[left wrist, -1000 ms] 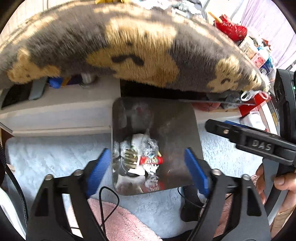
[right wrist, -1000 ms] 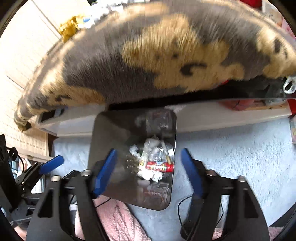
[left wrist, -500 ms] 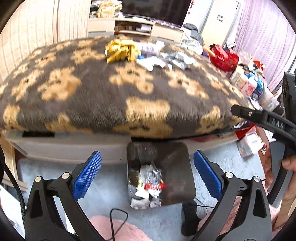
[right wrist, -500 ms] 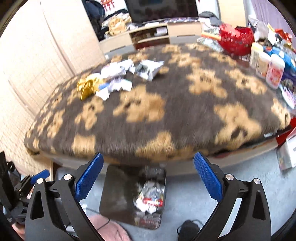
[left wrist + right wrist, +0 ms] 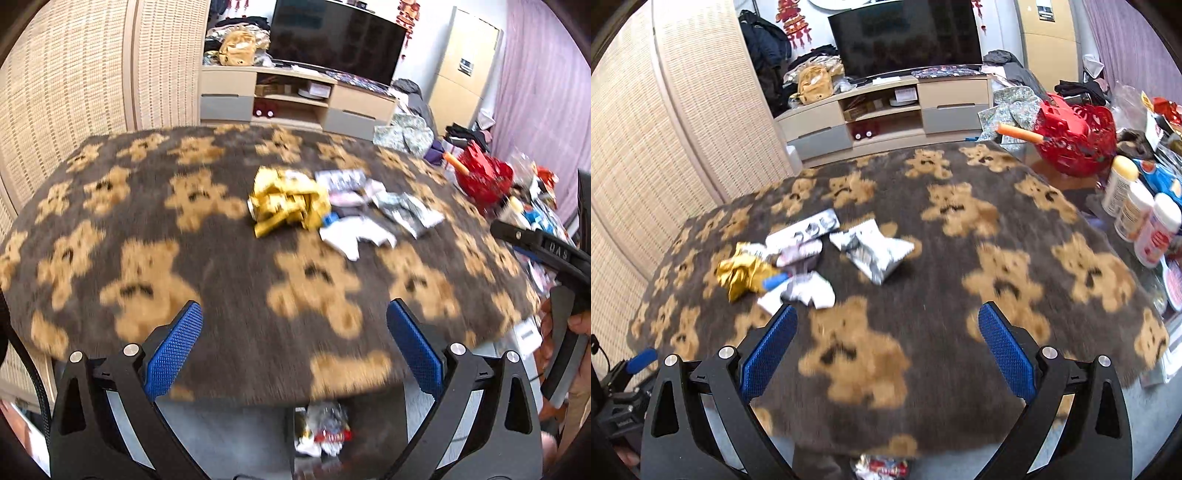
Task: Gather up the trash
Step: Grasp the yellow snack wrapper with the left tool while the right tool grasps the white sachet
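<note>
Both pairs of jaws stand spread wide with nothing between them. The left gripper (image 5: pixel 294 325) fills the lower part of the left wrist view, its blue pads (image 5: pixel 173 350) well apart over the near edge of the worktop (image 5: pixel 221 258), which wears a dark fleece cover printed with tan bears. Left of centre in that view sits a crumpled gold wrapper (image 5: pixel 286 203). Just to its right, touching it, lies a heap of white and silver wrappers (image 5: pixel 369 218), some of them overlapping. At the upper right of the frame a red basket (image 5: pixel 484 177) stands at the far corner of the worktop. Below the near edge, at the bottom centre, a dark bin (image 5: pixel 325 435) on the grey rug holds wrappers, one with a red label. At the right edge a hand (image 5: pixel 576 332) grips the black handle of the other tool.

In the right wrist view the right gripper (image 5: pixel 886 328) hangs the same way, pads (image 5: pixel 1006 350) wide apart above the bear cover. The gold wrapper (image 5: pixel 744 273) lies at the left middle of the frame, and a silver packet (image 5: pixel 875 251) sits a little right of it. Several bottles (image 5: pixel 1137 218) crowd the right edge beside the red basket (image 5: pixel 1075 140).
</note>
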Action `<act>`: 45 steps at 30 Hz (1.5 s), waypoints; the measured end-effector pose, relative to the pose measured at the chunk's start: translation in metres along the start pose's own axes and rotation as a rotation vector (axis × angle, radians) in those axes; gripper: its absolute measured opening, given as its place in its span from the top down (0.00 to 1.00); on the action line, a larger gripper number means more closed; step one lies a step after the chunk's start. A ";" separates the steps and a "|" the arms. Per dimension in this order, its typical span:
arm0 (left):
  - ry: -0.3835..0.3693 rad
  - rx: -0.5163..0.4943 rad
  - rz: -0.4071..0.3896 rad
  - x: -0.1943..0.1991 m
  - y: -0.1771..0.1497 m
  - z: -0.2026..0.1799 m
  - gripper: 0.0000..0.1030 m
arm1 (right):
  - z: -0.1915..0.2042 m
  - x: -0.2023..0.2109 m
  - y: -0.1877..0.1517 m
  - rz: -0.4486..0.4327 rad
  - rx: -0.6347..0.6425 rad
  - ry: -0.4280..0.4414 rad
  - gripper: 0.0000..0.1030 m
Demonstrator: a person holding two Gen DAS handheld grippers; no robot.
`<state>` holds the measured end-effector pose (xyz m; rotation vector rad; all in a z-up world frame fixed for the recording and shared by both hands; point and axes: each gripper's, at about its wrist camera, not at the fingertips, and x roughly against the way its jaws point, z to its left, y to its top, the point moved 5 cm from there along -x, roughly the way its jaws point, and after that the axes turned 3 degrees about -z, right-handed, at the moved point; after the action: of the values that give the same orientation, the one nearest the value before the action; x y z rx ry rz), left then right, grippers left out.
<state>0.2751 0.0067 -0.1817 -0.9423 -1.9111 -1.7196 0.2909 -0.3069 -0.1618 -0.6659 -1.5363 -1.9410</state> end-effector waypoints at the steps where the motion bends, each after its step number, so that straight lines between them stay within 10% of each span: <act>1: 0.003 -0.001 -0.004 -0.004 0.007 0.001 0.08 | 0.001 -0.005 0.005 0.000 -0.001 -0.002 0.04; 30: 0.053 -0.034 0.091 -0.156 0.080 0.003 0.09 | -0.008 -0.140 0.021 0.100 -0.053 0.020 0.05; 38: 0.013 -0.036 0.136 -0.177 0.065 -0.001 0.25 | 0.000 -0.154 0.013 0.142 -0.036 0.055 0.30; 42: 0.003 -0.046 0.132 -0.177 0.065 -0.004 0.32 | 0.001 -0.154 0.013 0.143 -0.044 0.074 0.64; 45: 0.000 -0.059 0.132 -0.175 0.065 -0.006 0.37 | 0.001 -0.154 0.011 0.149 -0.023 0.072 0.71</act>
<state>0.4411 -0.0356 -0.2553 -1.0650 -1.7654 -1.7070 0.4085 -0.2879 -0.2594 -0.6919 -1.3830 -1.8537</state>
